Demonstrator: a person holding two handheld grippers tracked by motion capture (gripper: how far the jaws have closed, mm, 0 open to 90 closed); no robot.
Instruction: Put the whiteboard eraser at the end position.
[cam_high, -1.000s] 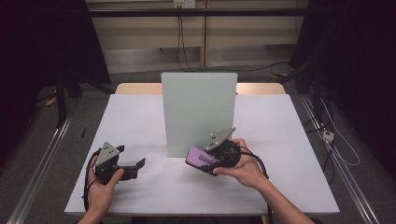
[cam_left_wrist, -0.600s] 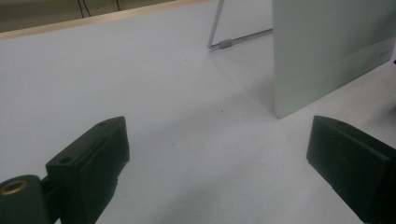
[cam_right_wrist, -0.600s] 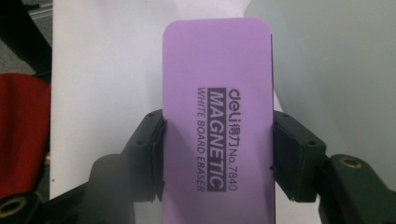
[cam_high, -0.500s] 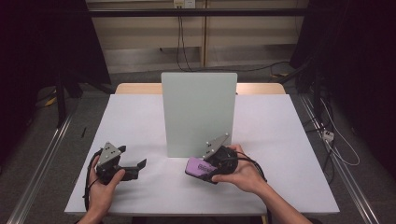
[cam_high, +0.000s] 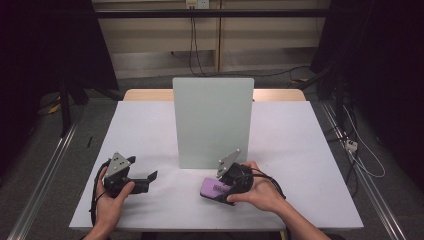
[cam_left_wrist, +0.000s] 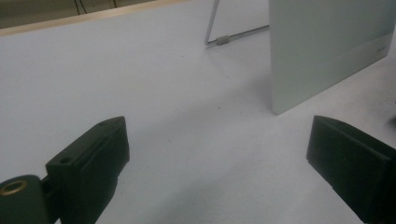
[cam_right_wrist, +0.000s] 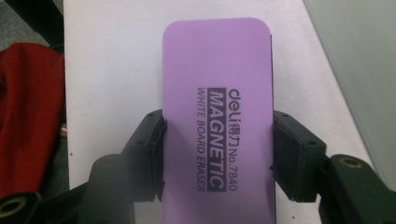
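A purple whiteboard eraser (cam_right_wrist: 217, 93), printed "MAGNETIC WHITE BOARD ERASER", lies flat between the two black pads of my right gripper (cam_right_wrist: 217, 154), which is shut on its long sides. From the high view, the eraser (cam_high: 210, 188) sits low over the white table, just in front of the upright pale panel (cam_high: 212, 120), with the right gripper (cam_high: 222, 192) held by the person's right hand. My left gripper (cam_high: 150, 177) rests at the front left, held in the left hand. Its jaws stand wide open (cam_left_wrist: 224, 149) with nothing between them.
The white table (cam_high: 300, 150) has free room on both sides of the panel. In the left gripper view the panel (cam_left_wrist: 327, 46) stands at the right, with a thin metal stand leg (cam_left_wrist: 219, 39) behind it. Something red (cam_right_wrist: 28, 116) lies beyond the table edge.
My right gripper, with the eraser in it, has come down and toward the front of the table, away from the panel's foot. The left gripper has stayed put.
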